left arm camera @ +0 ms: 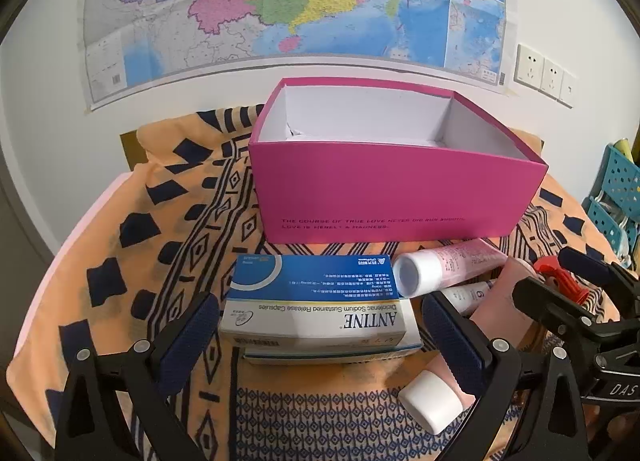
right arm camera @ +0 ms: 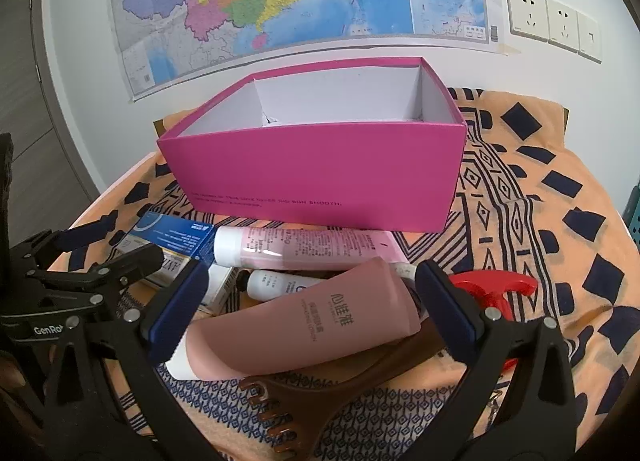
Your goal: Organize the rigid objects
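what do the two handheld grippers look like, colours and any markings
Both the left gripper and the right gripper are black frames with silver bolts and two fingers faced with ribbed dark-blue pads. White lettering shows on each body, partly cut off. No cables or sleeves are visible.

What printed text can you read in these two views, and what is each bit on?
"ANTINE" and "Diclofenac Sodium Sustained Release Capsules": medicine box, upside down.
"THE COURSE OF TRUE LOVE NEVER DID RUN SMOOTH.": pink box; its second line is blurred.
"DAS": right claw body.
"GenRo", cut off: left claw body.
Chinese characters: dusty-pink tube, too small to read reliably.
Wall map, light-pink tube: print too small.
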`<state>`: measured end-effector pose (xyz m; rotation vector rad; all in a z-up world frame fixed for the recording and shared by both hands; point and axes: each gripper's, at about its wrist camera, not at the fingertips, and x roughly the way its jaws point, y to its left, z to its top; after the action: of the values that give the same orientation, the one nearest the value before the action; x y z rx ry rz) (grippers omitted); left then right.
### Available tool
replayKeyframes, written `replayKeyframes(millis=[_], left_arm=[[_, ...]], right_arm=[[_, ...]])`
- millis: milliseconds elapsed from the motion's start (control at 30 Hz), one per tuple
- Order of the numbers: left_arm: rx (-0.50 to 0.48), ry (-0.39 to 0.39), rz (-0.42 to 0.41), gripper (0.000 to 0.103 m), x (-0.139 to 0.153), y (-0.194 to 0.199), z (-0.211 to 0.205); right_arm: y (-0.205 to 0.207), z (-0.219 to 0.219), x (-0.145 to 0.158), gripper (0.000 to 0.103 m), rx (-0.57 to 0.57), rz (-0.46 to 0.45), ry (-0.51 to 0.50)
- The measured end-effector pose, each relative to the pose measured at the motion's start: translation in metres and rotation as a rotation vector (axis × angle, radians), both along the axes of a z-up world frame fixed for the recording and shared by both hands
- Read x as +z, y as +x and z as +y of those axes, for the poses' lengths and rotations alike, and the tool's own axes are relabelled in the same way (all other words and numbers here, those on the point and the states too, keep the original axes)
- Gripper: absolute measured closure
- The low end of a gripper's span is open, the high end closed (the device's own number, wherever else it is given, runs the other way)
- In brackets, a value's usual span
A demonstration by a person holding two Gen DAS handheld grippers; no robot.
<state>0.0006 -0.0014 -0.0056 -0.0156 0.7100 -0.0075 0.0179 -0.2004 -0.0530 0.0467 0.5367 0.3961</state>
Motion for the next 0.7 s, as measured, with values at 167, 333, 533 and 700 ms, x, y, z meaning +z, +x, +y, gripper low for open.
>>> replayKeyframes(millis=[167,333,533,700], left_arm=[[-0.001,-0.001,0.003,0.0,0.0004,0.0003,-0.0002],[0.0,0.0,0.002,0.0,0.0006,0.0003,-0.0007],[-0.001,-0.002,0.005,0.0,0.0009,0.0003,-0.0008],[-0.003,-0.009,0.009,0.0,0.0003,0.0002,-0.0005]], right_arm=[[-0.0002,0.0008,0.0004,0.0,0.007,-0.002,0.001],[-0.0002,0.0006,0.0012,0.0,0.01,-0.004,0.004],[-0.0002,0.0015,0.0012,0.0,0.014,0.0,0.004],[-0.0004,0.0021,0.0009,0.0,0.017,0.001,0.004]])
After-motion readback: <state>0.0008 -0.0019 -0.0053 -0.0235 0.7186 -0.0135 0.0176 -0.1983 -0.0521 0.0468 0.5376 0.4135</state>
